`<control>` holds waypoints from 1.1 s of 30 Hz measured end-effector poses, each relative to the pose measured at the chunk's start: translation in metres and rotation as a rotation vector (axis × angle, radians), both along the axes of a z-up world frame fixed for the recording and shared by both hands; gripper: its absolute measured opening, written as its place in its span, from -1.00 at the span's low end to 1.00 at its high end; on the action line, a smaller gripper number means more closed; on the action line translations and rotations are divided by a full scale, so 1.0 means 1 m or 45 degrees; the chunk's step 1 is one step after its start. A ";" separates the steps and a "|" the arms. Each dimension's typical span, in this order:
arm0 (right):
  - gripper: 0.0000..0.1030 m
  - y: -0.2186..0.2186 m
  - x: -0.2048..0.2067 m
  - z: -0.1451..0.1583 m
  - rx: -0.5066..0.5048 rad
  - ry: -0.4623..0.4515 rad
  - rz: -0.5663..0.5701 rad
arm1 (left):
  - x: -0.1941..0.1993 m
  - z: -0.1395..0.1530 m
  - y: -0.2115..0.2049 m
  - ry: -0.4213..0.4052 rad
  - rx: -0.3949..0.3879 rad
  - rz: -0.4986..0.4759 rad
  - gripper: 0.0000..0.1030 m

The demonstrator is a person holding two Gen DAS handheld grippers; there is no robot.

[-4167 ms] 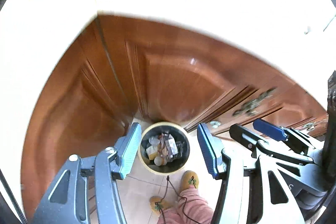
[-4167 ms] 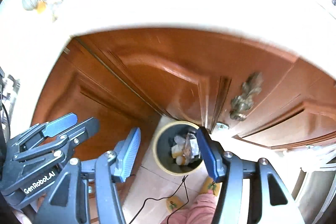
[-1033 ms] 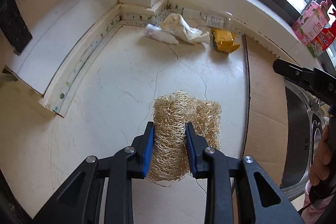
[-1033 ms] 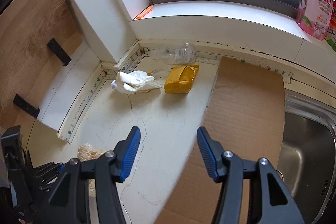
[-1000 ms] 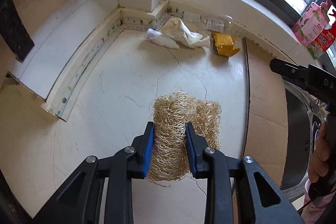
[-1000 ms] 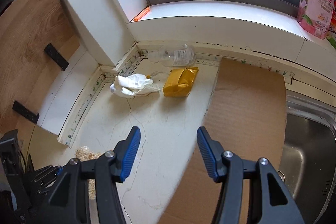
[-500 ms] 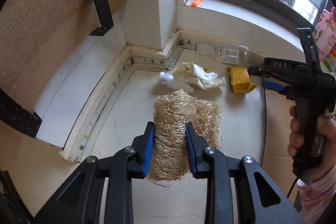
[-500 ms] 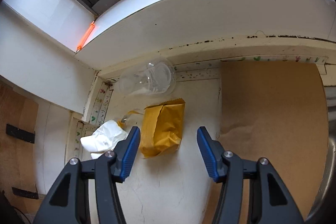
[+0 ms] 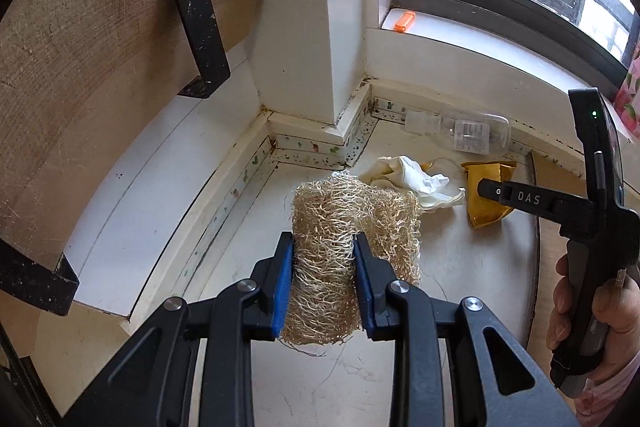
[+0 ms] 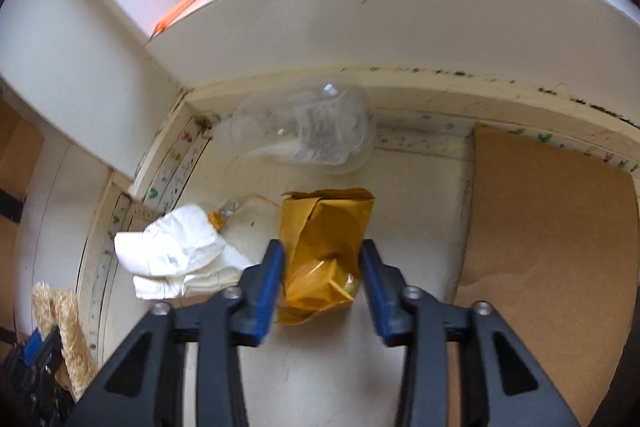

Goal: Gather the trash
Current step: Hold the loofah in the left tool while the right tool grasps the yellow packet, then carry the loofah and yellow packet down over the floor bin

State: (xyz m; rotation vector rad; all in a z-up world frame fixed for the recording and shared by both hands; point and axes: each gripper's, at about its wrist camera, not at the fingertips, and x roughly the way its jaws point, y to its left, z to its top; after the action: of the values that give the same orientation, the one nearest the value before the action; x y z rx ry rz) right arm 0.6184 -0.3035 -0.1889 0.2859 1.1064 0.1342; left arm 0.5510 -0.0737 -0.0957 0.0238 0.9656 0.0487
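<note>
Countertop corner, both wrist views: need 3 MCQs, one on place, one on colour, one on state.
1. Where does the clear bottle lie?
A. against the back wall strip
B. in the sink
C. on the cardboard

2. What colour is the packet between the right tool's fingers?
A. red
B. mustard yellow
C. green

3. What is the left tool doing?
A. hanging open, empty
B. clamped on a fibrous loofah
C. gripping the white wrapper

Key:
1 A, it rests along the wall behind the packet.
2 B, the packet is yellow.
3 B, both pads press the loofah.
</note>
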 end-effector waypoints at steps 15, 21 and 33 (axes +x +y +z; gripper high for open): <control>-0.47 -0.009 -0.117 0.078 0.089 -0.091 0.021 | -0.075 0.057 -0.010 -0.061 -0.089 -0.115 -0.49; -0.47 0.005 -0.207 0.130 0.098 -0.175 -0.010 | -0.135 0.091 0.003 -0.075 -0.155 -0.212 -0.48; -0.47 0.056 -0.404 0.192 0.084 -0.285 -0.093 | -0.287 0.115 0.049 -0.041 -0.263 -0.432 -0.48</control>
State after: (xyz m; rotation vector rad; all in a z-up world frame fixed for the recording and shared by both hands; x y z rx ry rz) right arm 0.2143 -0.2473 0.0034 0.3611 0.8699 0.1345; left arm 0.2640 -0.0246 0.0197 -0.0036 0.9193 -0.3619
